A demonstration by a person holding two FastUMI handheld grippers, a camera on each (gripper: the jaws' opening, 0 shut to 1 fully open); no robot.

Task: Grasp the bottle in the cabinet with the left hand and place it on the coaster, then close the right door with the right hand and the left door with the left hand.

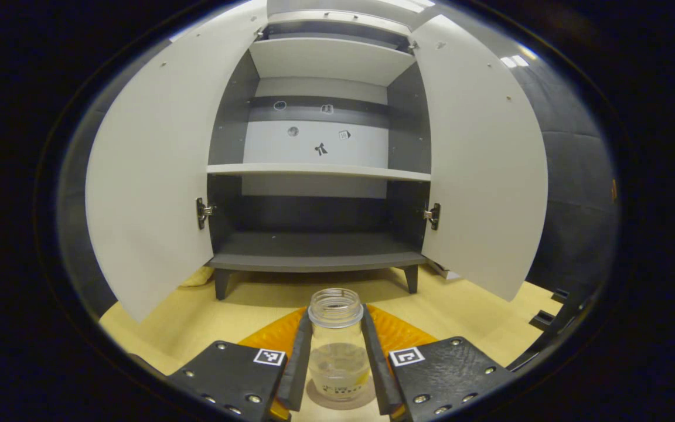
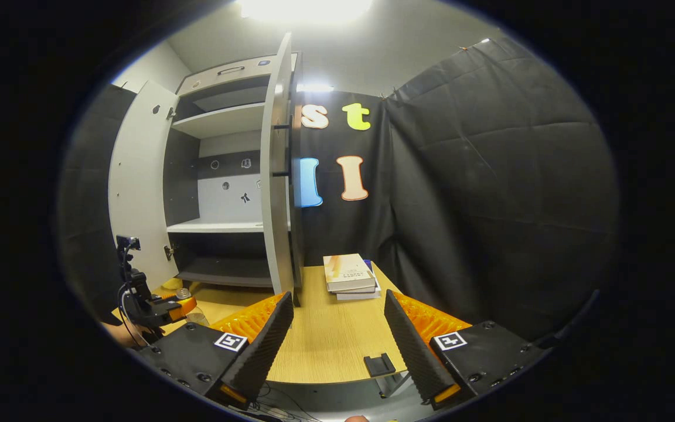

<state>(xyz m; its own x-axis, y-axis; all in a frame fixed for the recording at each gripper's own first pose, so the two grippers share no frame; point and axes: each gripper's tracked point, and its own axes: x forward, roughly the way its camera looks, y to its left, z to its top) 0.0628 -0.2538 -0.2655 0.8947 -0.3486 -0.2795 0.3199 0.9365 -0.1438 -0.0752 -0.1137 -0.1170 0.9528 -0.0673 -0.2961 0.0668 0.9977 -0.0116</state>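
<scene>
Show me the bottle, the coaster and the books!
bottle point(image 1: 337, 343), left gripper view, its clear body.
coaster point(image 1: 340, 401), left gripper view, edge under the bottle.
books point(image 2: 349, 274), right gripper view, top cover.

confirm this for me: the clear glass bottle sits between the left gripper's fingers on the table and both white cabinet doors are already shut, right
Not quite. The clear glass bottle is between the left gripper fingers on the table, but both white cabinet doors, left and right, stand wide open, as the left gripper view shows.

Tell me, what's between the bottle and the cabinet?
In the left gripper view, just bare wooden table lies between the bottle and the open cabinet.
</scene>
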